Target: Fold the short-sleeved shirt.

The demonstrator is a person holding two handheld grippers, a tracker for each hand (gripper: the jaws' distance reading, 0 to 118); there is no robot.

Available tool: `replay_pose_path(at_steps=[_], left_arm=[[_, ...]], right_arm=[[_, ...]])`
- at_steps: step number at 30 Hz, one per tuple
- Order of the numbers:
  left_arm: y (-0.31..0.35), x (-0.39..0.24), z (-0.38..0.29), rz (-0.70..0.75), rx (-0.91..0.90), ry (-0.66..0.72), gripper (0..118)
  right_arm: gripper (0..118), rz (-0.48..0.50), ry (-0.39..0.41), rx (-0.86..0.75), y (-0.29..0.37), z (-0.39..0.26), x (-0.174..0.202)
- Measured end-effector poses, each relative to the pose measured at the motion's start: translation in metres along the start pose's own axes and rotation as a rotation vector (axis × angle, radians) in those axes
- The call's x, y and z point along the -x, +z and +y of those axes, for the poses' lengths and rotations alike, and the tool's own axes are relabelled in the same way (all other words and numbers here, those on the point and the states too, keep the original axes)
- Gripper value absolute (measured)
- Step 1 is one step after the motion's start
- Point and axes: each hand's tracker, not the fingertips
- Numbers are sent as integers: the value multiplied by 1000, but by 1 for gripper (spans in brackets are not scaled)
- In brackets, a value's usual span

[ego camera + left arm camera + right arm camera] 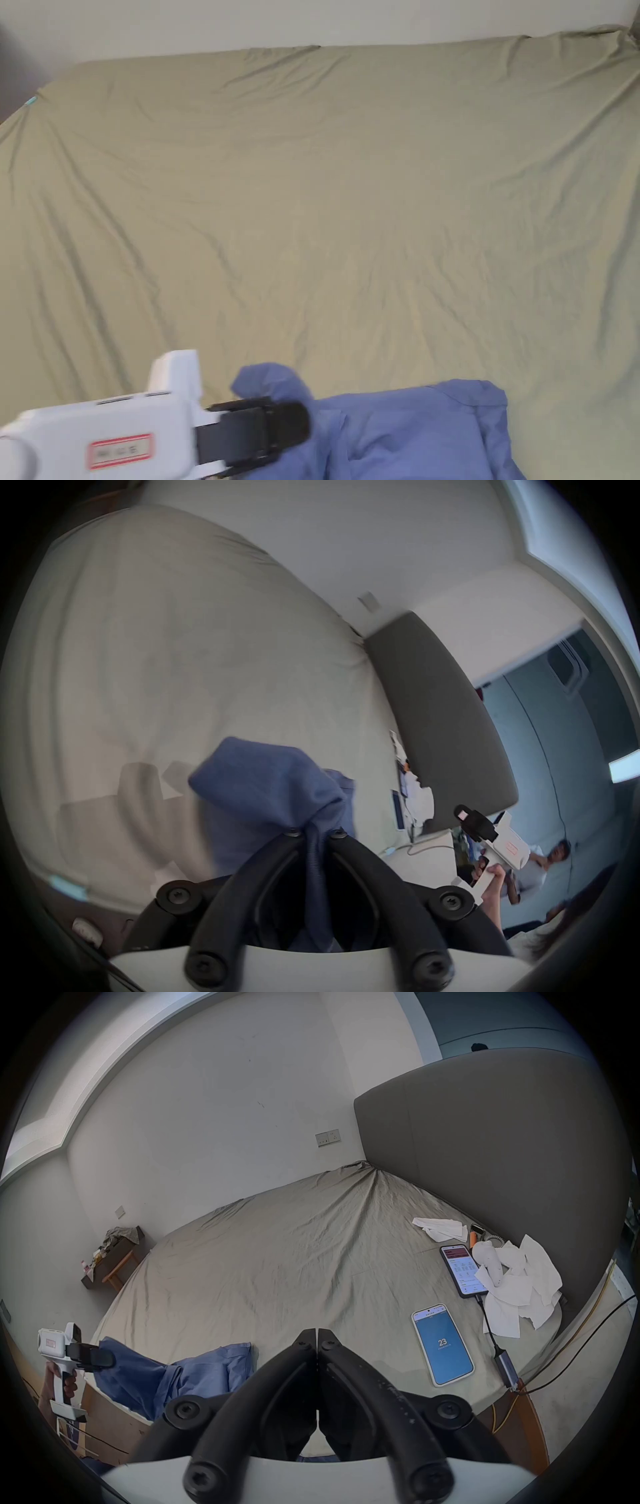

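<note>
Shirt (406,431), blue and bunched, is lying at the near edge of the bed (350,206), one end of it lifting off the sheet. Left gripper (275,431) is pinching that raised end, its jaws closing narrow on a gathered fold, as the left gripper view makes plain: cloth is running straight up between the two tips and billowing out beyond them. From those jaws the shirt is trailing away to the person's right along the bed edge, so its long axis is running side to side in front of the person. Right gripper (317,1338) is hanging farther right, jaws pressed together on nothing, tips pointing out over bare sheet. Free end of the shirt is lying to the left of those jaws in the right gripper view, so the right hand looks the nearer one to take it and help spread the garment flat; folding proper is, by this reckoning, not yet begun. No containers here; on the bed's far right two phones (443,1345) and some white cloths (519,1297) are lying well apart from the shirt.
</note>
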Motion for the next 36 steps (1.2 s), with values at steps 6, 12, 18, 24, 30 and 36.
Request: replay_pose_path(at_steps=[6,12,18,24,30,36], left_arm=[[-125,-23,-11,-136,80,95,6],[-199,-24,-34,-51,168,70,6],[-197,-10,-38,-71,162,121,29],[-146,-4,-36,-197,65,109,114],[-103,16,-47,59,-44,44,1],[-139,16,-48,-104,61,145,0]], right_arm=[[0,-29,-3,-15,16,2,-13],[0,-70,-21,-26,31,-2,-43],[0,-82,-34,-23,30,-6,-46],[0,-56,-37,-19,22,-7,-36],[0,-31,-34,-7,13,-9,-29],[0,-31,-33,7,10,-11,-28]])
